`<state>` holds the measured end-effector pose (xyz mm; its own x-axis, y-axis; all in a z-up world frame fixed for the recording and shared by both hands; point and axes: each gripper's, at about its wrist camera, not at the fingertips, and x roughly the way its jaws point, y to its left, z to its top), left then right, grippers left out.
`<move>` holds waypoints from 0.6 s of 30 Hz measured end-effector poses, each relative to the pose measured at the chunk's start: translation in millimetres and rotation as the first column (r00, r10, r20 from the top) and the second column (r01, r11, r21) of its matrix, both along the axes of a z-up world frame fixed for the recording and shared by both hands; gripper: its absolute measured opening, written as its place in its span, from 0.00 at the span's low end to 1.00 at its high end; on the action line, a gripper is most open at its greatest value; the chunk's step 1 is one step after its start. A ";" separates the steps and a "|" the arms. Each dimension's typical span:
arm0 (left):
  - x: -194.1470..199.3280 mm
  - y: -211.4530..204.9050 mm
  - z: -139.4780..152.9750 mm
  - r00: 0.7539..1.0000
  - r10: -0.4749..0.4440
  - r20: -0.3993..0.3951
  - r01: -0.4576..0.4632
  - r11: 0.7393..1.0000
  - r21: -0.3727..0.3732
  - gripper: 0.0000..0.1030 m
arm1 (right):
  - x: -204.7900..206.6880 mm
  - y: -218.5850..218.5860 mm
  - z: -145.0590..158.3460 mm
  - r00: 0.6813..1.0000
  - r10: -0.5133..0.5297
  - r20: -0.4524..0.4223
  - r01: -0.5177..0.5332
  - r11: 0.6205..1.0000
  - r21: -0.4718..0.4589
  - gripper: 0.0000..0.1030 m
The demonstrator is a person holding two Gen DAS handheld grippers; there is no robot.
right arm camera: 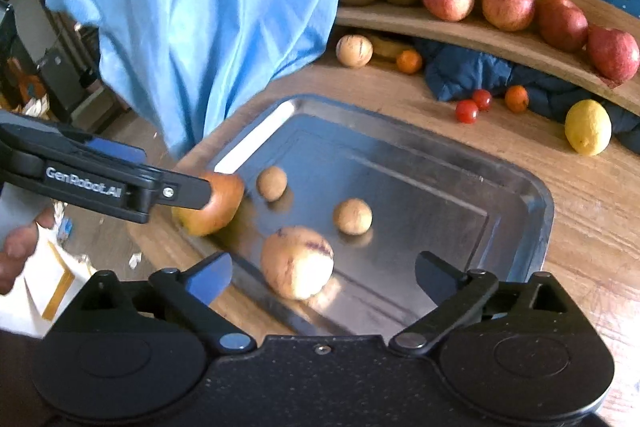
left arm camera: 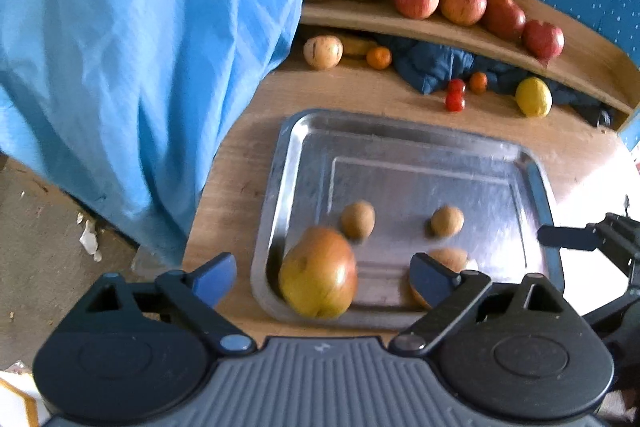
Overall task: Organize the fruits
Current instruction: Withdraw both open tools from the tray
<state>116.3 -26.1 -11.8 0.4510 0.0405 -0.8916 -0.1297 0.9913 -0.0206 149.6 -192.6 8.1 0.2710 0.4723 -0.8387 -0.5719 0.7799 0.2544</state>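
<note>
Wooden tabletop [right arm camera: 580,211] carries my shallow steel tray [left arm camera: 400,147]; the round yellow-red apple [left arm camera: 318,273] rests in its near-left corner between my left tool [left arm camera: 320,273], fingers spread apart. I judge it firm, smooth, fairly heavy, so I'd grip across its widest middle; my right tool [right arm camera: 324,277] hovers spread over a pale striped melon-like fruit [right arm camera: 298,261].

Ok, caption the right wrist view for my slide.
Open right gripper over tray of four fruits; left gripper by apple.

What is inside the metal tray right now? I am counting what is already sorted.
The metal tray holds four pieces: a yellow-red apple at its corner, two small brown round fruits, and a larger pale fruit. The left tool partly covers the pale one in its own view.
</note>
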 end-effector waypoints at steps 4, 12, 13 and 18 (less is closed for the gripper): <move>-10.9 2.4 -0.1 0.999 -0.016 -0.047 0.017 1.000 0.008 0.97 | -5.4 -4.3 1.7 1.000 0.010 -0.016 -0.010 0.999 -0.031 0.98; -14.7 4.8 -15.2 0.984 -0.020 -0.177 0.027 0.999 0.037 0.98 | -6.8 -18.8 -3.1 0.998 -0.050 -0.035 0.046 0.994 -0.096 0.99; -13.8 4.7 -15.6 0.983 -0.022 -0.184 0.031 0.998 0.046 0.98 | -6.0 -20.6 -3.5 0.997 -0.062 -0.035 0.058 0.993 -0.104 0.99; -8.9 4.3 -14.5 0.978 -0.040 -0.207 0.057 0.995 0.080 0.99 | 0.8 -29.7 -6.0 0.992 -0.124 -0.032 0.119 0.984 -0.132 0.99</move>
